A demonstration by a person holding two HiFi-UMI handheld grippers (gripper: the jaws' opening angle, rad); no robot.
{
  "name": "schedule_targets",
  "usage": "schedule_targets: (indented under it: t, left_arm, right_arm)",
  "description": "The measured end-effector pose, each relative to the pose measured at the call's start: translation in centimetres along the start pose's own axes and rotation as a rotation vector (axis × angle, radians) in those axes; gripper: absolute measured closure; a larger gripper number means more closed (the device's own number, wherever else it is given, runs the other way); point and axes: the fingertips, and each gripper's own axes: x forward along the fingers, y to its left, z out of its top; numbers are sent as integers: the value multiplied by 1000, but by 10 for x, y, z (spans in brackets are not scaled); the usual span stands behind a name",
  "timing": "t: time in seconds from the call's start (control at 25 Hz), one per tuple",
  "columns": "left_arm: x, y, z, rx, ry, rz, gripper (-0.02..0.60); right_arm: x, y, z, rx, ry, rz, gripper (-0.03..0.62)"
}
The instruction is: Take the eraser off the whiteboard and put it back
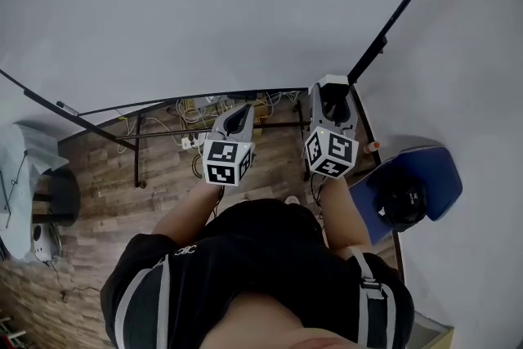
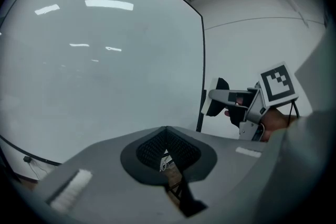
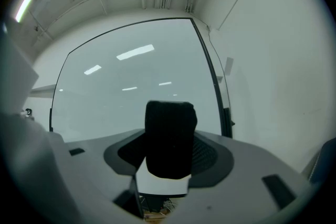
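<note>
the right gripper (image 1: pixel 331 98) pinches the eraser (image 3: pixel 169 136) across its width. the jaws stand wide because the block fills the gap between them, black felt above and white body below in the right gripper view. it points about level at the whiteboard (image 3: pixel 131 76), near the board's right frame. that suits either lifting the eraser away or setting it back flat.

the left gripper (image 2: pixel 167 132) has its jaws pressed together at the tips with nothing between them. it hangs to the left of the other, aimed at the bare board, and seems only to be keeping out of the way.

so the eraser is in the right gripper, sticking out past the jaw tips toward the board. in the left gripper view it shows just right of the board's dark edge, and it seems clear of the surface, though i cannot tell how close. by my reading the taking-off part is done and the putting-back is not yet.
</note>
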Motion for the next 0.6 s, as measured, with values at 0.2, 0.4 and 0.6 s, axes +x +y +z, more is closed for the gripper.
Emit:
schedule_targets:
  t: [0.2, 0.4, 0.6]
  left_arm:
    - [18, -23, 8, 10, -7, -19, 572]
    - [35, -42, 15, 20, -9, -28, 572]
    - [46, -60, 20, 27, -16, -35, 572]
  right_arm:
    - [-20, -28, -10, 24, 13, -15, 364]
    - [-36, -52, -15, 60, -2, 5, 364]
    - [-43, -69, -19, 71, 5, 19, 364]
